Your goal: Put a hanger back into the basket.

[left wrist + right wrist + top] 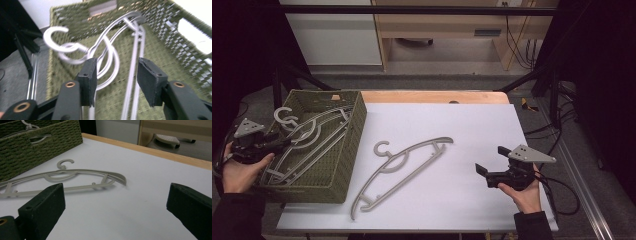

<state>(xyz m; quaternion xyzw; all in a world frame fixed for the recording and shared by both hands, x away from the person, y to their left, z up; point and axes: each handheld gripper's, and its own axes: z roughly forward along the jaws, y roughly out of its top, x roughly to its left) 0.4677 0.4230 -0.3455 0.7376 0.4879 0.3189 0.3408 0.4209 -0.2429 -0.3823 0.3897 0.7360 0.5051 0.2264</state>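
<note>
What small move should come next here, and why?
Probably bring the right gripper across to the hanger lying on the white table. The left gripper sits over the basket with its jaws parted and no grip on the hangers in the basket; the right jaws stand wide open, empty, and point toward that loose one.

Table (472,97) under a white sheet (472,130)
Directly on the sheet: green woven basket (343,165) at the left edge; grey hanger (404,165) flat just right of the basket, hook toward the far side.
</note>
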